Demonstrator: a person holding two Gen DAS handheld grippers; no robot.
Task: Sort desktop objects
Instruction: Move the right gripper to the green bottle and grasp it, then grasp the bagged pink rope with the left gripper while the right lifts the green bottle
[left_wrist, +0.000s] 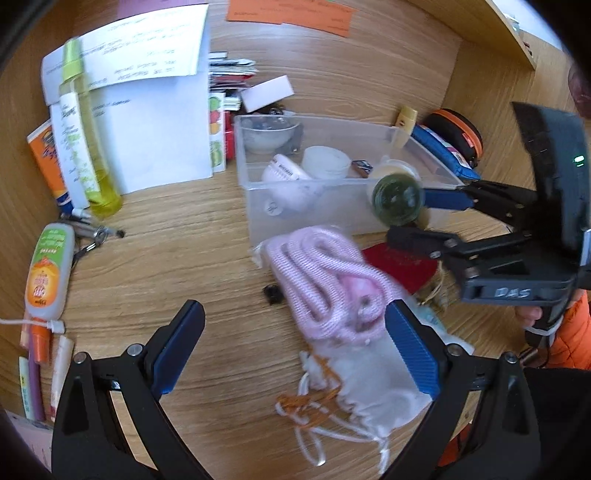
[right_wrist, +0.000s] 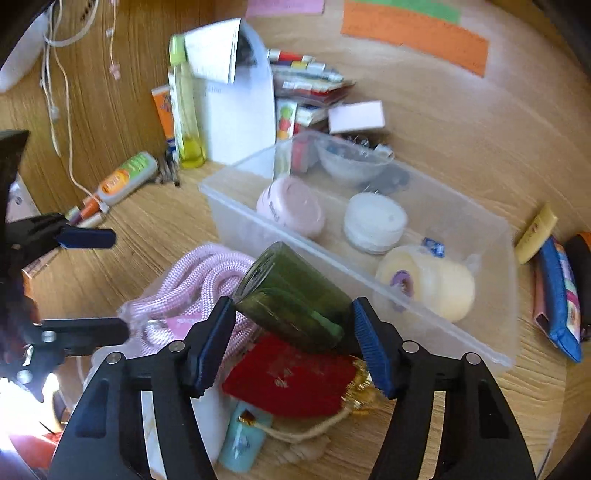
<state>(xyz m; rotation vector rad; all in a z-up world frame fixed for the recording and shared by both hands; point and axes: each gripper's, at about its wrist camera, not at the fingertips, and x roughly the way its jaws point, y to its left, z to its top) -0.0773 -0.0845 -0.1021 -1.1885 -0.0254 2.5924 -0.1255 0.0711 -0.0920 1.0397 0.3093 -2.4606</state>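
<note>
My right gripper (right_wrist: 293, 332) is shut on a dark green glass cup (right_wrist: 291, 295), held tilted just above the near wall of the clear plastic bin (right_wrist: 240, 210). It also shows in the left wrist view (left_wrist: 397, 201) at the bin's (left_wrist: 251, 206) right front corner. The bin holds a pink jar (right_wrist: 291, 206), a white jar (right_wrist: 375, 218), a cream tape roll (right_wrist: 428, 282) and a small bowl (right_wrist: 347, 158). My left gripper (left_wrist: 291, 343) is open and empty above the desk, next to a bagged pink rope (left_wrist: 325, 280).
A red pouch (right_wrist: 288, 376), white drawstring bag (left_wrist: 369, 376) and teal item (right_wrist: 242, 445) lie in front of the bin. A yellow-green bottle (left_wrist: 85, 129), papers (left_wrist: 155, 110) and tubes (left_wrist: 48, 273) lie left. A blue pouch (right_wrist: 557, 295) lies right.
</note>
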